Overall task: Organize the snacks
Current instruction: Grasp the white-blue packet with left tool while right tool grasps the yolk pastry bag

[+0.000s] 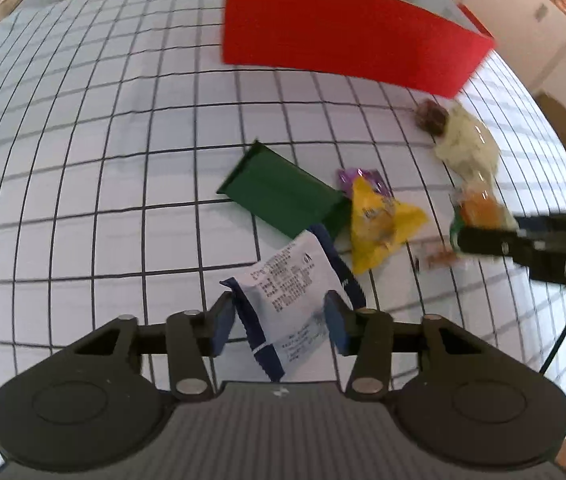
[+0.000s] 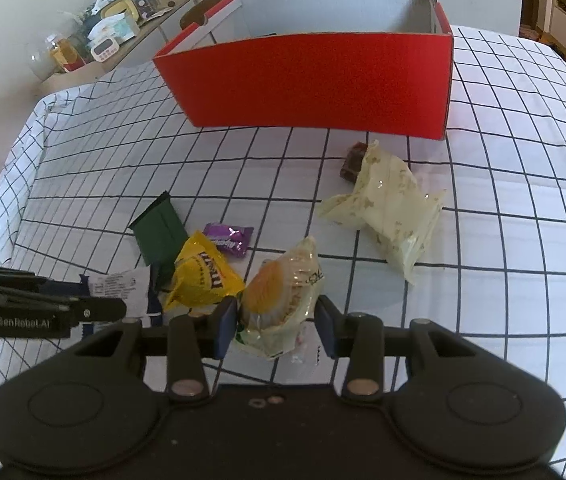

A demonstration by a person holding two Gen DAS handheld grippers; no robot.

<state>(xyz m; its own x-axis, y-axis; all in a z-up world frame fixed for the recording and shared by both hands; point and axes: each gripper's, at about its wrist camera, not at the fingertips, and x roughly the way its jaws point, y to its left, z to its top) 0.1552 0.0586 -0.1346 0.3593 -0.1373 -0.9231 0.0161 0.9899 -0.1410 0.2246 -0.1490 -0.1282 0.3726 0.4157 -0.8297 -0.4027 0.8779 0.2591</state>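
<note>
The left gripper (image 1: 279, 320) has its jaws apart on either side of a white-and-blue packet (image 1: 295, 292), while the right gripper (image 2: 277, 320) has its jaws spread around a clear-wrapped pastry (image 2: 279, 296); contact at the pads cannot be confirmed. Just beyond lie a yellow candy bag (image 2: 203, 276), a purple sweet (image 2: 229, 238) and a green packet (image 2: 159, 232), with a cream pouch (image 2: 391, 208) to the right, touching a brown sweet (image 2: 351, 164). The red box (image 2: 315, 76) stands at the far side of the checked tablecloth (image 2: 503, 200).
</note>
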